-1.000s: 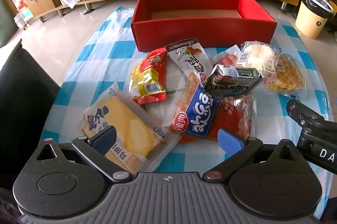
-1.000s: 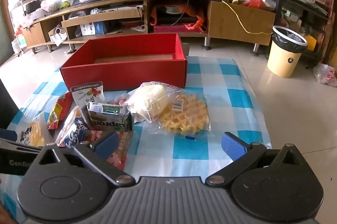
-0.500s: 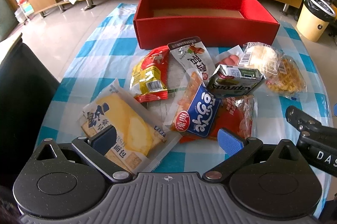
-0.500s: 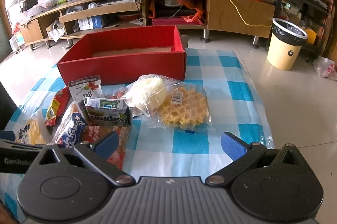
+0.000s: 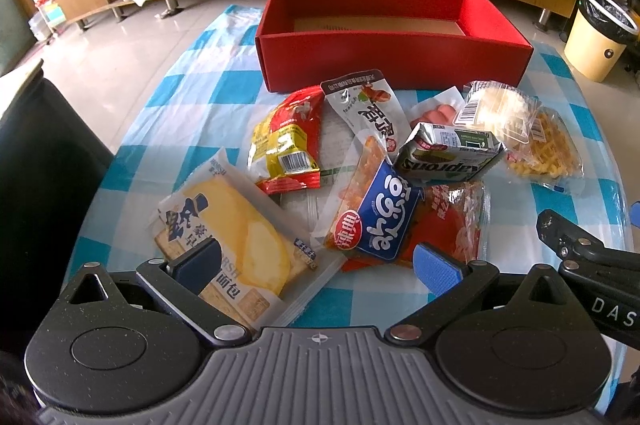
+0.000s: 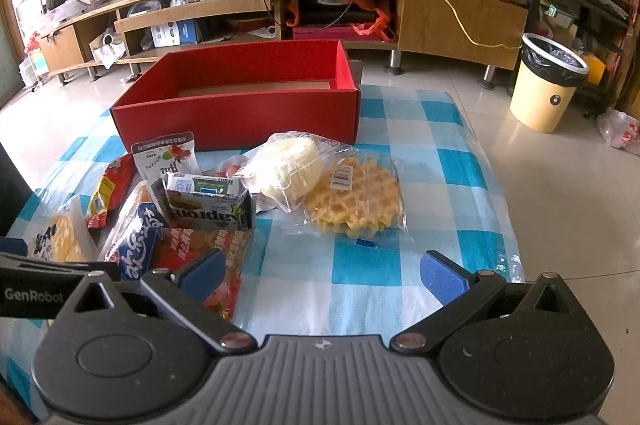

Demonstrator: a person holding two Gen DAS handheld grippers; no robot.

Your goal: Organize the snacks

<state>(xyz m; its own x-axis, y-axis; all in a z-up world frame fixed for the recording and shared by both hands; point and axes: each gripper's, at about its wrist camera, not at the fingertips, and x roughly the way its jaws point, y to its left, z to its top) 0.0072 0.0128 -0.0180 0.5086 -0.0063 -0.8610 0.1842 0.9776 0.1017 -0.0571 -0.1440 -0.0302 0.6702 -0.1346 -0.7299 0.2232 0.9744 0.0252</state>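
Observation:
An open red box [image 5: 394, 71] [image 6: 240, 115] sits at the far side of the blue-checked tablecloth [image 6: 452, 169]. In front of it lie several snack packs: a yellow bread pack [image 5: 236, 241], a red-yellow bag [image 5: 290, 141], a blue-orange bag [image 5: 380, 217], a green-silver carton [image 5: 450, 155] [image 6: 208, 203], a wrapped bun [image 6: 288, 169] and a waffle pack [image 6: 356, 201] [image 5: 540, 149]. My left gripper [image 5: 316, 261] is open, low over the near packs. My right gripper [image 6: 320, 271] is open above bare cloth, near the waffle pack.
A wooden TV stand [image 6: 248, 13] with clutter runs along the back. A yellow bin [image 6: 550, 87] with a black liner stands on the tiled floor at right. A dark chair [image 5: 36, 153] is at the table's left edge.
Both grippers have drifted slightly forward towards the snacks; both stay open and nothing on the table has moved.

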